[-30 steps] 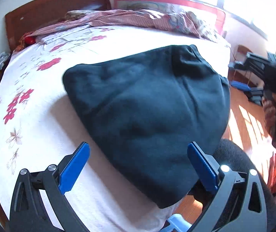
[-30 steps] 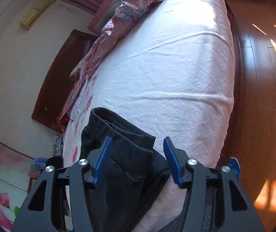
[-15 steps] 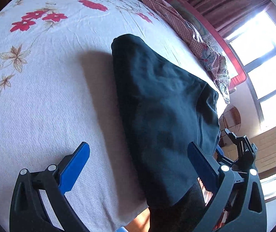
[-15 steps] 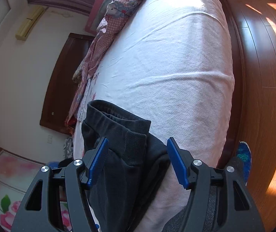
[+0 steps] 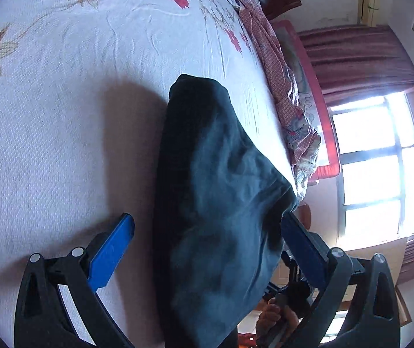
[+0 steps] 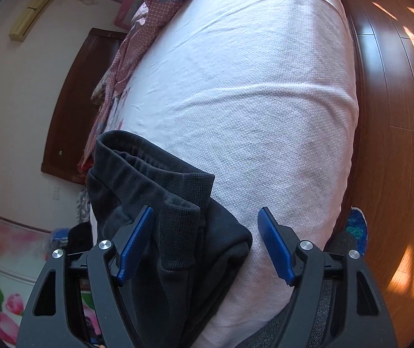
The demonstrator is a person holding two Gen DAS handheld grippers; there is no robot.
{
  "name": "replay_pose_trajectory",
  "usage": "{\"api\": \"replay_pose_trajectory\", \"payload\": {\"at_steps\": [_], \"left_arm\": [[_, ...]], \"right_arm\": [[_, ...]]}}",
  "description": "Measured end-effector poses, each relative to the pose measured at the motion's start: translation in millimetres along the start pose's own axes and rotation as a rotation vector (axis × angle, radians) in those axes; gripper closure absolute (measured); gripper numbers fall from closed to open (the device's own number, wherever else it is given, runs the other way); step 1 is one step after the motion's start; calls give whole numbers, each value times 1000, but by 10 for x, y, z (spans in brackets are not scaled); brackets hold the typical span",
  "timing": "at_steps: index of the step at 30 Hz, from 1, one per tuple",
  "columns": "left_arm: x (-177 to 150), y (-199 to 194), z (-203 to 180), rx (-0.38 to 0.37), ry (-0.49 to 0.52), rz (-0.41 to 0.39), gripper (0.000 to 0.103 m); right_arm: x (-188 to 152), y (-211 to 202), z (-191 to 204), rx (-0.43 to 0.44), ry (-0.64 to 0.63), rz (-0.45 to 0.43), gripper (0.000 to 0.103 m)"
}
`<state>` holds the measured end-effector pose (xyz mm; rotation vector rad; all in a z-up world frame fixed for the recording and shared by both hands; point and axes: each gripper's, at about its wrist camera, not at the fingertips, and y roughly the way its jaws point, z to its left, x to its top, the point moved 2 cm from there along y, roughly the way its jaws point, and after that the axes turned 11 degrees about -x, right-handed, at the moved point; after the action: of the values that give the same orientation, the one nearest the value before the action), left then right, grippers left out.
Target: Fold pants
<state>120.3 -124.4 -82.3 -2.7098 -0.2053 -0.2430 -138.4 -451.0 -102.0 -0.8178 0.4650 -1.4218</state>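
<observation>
The dark folded pants [image 5: 215, 203] lie on the white bed sheet [image 5: 62, 133] near its edge. My left gripper [image 5: 207, 246] is open, its blue fingers either side of the near end of the pants. In the right wrist view the ribbed waistband end of the pants [image 6: 160, 191] sits between the blue fingers of my right gripper [image 6: 205, 243], which is open. The right gripper's body also shows low in the left wrist view [image 5: 291, 293], behind the pants.
A pink patterned quilt [image 5: 282, 81] is bunched along the far side of the bed. A dark wooden headboard [image 6: 70, 104] stands by the wall. Wooden floor [image 6: 395, 116] runs beside the bed edge. A bright window [image 5: 378, 162] is beyond the bed.
The left gripper has swung and come in low over the pants, which now lie between its fingers. The right gripper has moved slightly nearer the waistband. Both stay open.
</observation>
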Motion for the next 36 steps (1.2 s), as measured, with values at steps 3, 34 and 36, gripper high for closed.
{"api": "replay_pose_trajectory", "payload": {"at_steps": [3,34,36], "left_arm": [[35,111,15,-45,-37,19,2],[-157,440,-87,108,68,220,75],[-139,450,-103,110,53,226,75]], "right_arm": [[8,1,6,-2,0,3,30],[-119,-214,-522,136,164,57,22],[-166,-196,-473,155,142,65,22]]}}
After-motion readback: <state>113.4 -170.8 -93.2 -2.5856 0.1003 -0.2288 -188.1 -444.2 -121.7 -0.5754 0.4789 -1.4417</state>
